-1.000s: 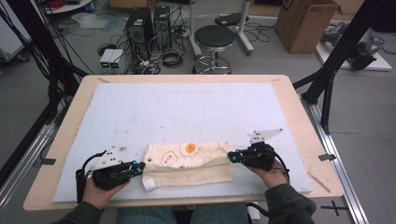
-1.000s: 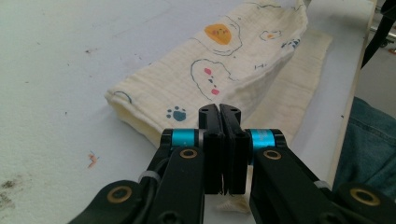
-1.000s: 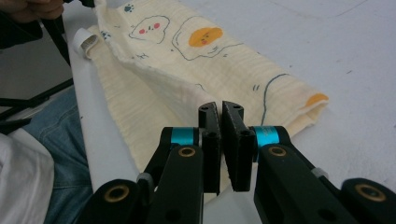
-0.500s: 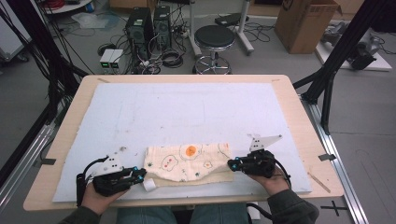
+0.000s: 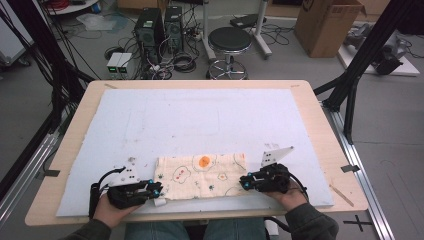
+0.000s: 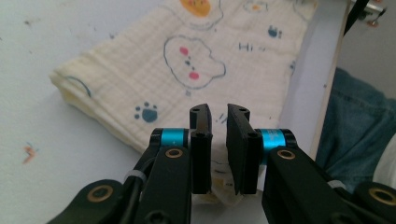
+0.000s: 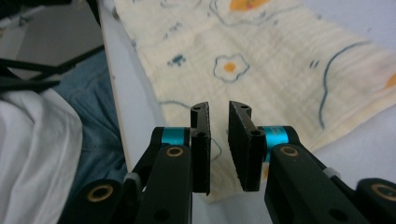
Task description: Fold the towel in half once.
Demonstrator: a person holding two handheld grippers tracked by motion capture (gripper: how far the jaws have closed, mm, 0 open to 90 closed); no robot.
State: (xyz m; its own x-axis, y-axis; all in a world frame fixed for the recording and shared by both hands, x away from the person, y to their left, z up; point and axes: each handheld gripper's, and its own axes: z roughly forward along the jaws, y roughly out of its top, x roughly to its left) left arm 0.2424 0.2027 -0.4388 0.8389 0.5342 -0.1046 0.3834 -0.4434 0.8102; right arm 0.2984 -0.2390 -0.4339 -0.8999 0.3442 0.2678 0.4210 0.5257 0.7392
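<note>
In the high view, a folded cream muslin cloth printed with fried eggs and blue outlines (image 5: 200, 176) lies flat in the lower middle of the frame, on a pale blue-white mat (image 5: 200, 120) that covers most of the light wooden desk (image 5: 320, 107). The cloth's near edge runs close to the mat's front edge. The left gripper (image 5: 156, 190) sits at the cloth's lower left corner, the right gripper (image 5: 243, 183) at its lower right end, each held by a hand coming in from the bottom of the frame. The whole upper part of the mat is bare, giving wide room beyond the cloth. On the floor past the desk stand a black round stool (image 5: 228, 40) and a brown cardboard box (image 5: 327, 22), top right.

In the left gripper view, the jaws stand a narrow gap apart, having just been opening; a cloth corner lies beneath and between them, at the bottom middle, with no pad pressing on it. The desk's front edge runs down the right side, with blue denim trousers (image 6: 355, 126) beyond it.

In the right gripper view, the jaws are likewise parted by a slim gap, just opened, released from the cloth, whose edge lies under them. The desk's front edge runs down the left third of the frame.
</note>
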